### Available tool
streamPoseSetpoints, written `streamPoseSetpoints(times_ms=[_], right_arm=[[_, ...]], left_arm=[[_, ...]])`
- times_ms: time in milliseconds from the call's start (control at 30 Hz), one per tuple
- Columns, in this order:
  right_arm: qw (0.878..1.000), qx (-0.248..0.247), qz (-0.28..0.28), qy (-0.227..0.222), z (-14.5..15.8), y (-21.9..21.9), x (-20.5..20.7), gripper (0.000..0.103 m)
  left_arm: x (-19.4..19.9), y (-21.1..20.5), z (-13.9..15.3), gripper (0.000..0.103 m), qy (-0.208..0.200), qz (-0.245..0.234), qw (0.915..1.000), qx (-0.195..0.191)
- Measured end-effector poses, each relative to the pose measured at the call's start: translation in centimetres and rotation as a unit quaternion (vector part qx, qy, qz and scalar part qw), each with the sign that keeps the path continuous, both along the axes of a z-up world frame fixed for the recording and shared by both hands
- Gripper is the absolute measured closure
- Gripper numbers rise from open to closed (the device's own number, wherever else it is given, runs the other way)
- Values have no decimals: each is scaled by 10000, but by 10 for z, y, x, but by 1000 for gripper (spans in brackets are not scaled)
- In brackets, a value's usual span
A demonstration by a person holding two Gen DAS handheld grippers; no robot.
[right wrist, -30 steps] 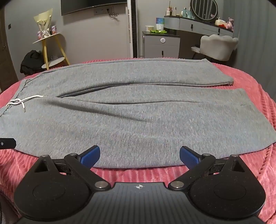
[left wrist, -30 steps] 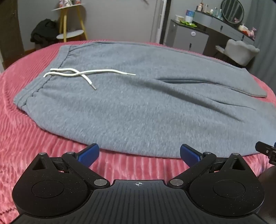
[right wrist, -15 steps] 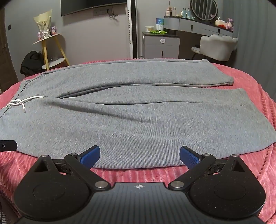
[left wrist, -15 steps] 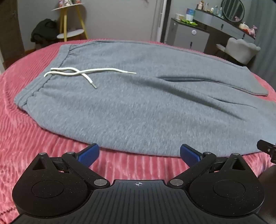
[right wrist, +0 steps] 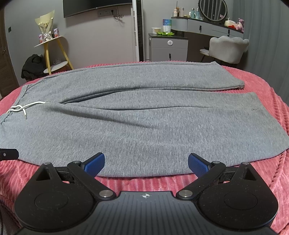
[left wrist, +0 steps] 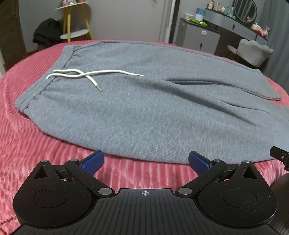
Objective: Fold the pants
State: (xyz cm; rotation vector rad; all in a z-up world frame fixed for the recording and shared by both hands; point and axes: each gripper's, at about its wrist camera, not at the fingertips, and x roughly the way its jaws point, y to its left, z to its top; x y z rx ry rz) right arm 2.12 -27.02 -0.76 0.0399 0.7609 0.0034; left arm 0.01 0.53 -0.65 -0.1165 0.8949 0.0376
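Note:
Grey sweatpants (left wrist: 144, 112) (right wrist: 144, 123) lie spread flat on a pink ribbed bedspread (left wrist: 36, 144) (right wrist: 267, 177), waistband to the left, both legs running right. A white drawstring (left wrist: 86, 75) (right wrist: 21, 109) rests loose near the waistband. My left gripper (left wrist: 146, 162) is open, its blue pads (left wrist: 93, 162) just short of the pants' near edge. My right gripper (right wrist: 146, 163) is open too, its blue pads (right wrist: 95, 163) at the near edge of the near leg. Nothing sits between either pair of fingers.
Beyond the bed stand a yellow-legged side table (right wrist: 52, 52), a grey cabinet (right wrist: 168, 47), a dressing table with a round mirror (right wrist: 212, 9) and a light chair (right wrist: 228, 48). The other gripper's tip shows at the frame edges (left wrist: 280, 157) (right wrist: 8, 154).
Both grippers have crept slightly forward toward the pants' near edge. The pants and drawstring have not moved, and both grippers stay open.

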Motion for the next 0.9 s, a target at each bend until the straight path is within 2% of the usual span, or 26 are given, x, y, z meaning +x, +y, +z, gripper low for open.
streamPoseSetpoints(times_ms=[900], right_arm=[[10000,95,-23,-17,-1,-2,0,4]], left_arm=[[3,1,0,0,48,38,10000,-22]])
